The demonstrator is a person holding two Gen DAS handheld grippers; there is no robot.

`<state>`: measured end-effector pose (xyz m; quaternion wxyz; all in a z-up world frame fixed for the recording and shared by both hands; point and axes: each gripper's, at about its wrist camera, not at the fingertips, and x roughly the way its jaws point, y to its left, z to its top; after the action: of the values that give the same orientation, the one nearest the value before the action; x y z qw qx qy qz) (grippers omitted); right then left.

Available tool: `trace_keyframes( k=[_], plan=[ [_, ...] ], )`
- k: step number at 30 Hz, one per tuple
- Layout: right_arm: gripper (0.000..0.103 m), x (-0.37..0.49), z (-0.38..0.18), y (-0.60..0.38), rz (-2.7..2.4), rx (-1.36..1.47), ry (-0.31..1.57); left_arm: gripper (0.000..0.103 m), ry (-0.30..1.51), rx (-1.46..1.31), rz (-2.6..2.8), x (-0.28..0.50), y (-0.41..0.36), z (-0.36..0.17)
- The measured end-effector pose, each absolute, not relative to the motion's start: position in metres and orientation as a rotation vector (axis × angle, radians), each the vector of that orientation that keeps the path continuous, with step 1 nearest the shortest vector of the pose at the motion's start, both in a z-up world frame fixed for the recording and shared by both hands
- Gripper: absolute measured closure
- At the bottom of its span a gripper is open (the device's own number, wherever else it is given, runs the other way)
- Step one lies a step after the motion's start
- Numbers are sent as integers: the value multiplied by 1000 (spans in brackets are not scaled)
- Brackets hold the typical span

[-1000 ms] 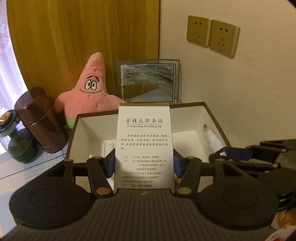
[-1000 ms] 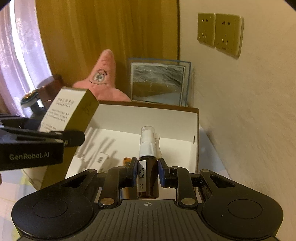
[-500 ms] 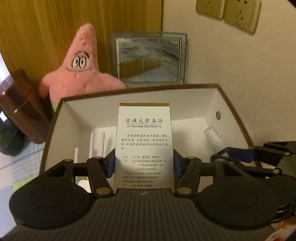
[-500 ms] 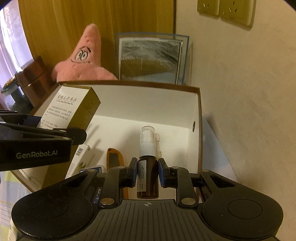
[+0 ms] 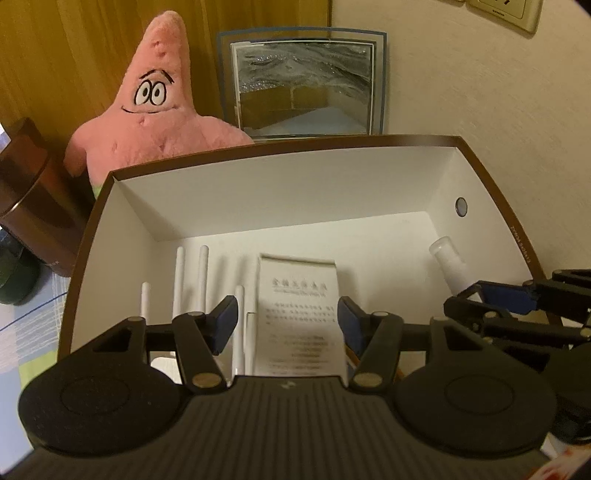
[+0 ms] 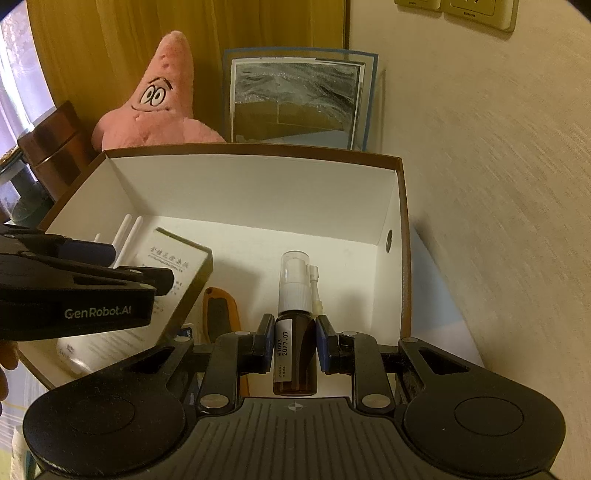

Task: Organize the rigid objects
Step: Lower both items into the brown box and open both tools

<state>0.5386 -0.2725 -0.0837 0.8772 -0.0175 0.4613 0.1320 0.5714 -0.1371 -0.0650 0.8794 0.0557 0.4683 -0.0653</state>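
Tipping threatens: right gripper (image 6: 291, 341) clamps the spray bottle (image 6: 294, 325) above the box (image 5: 280, 142); left gripper (image 5: 287, 320) stands open around the carton (image 5: 300, 317).

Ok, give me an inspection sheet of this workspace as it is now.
Surface: striped cloth, mostly hidden.
Job's things: open box holds white sticks, carton, orange knife.
Clutter: pink plush, brown canister, framed picture behind the box.
Tongs: left tongs open around the carton, gap showing; right tongs shut on spray bottle.
Cables: nothing seen.
Surroundings: wall sockets, yellow curtain.
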Motion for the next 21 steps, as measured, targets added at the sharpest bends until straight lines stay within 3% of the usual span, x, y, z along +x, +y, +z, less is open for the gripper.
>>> trace_keyframes(
  k=[21],
  plan=[
    [80,533,-74,-283,259,28,953,47,971,92,-112,554,-107,-57]
  ],
)
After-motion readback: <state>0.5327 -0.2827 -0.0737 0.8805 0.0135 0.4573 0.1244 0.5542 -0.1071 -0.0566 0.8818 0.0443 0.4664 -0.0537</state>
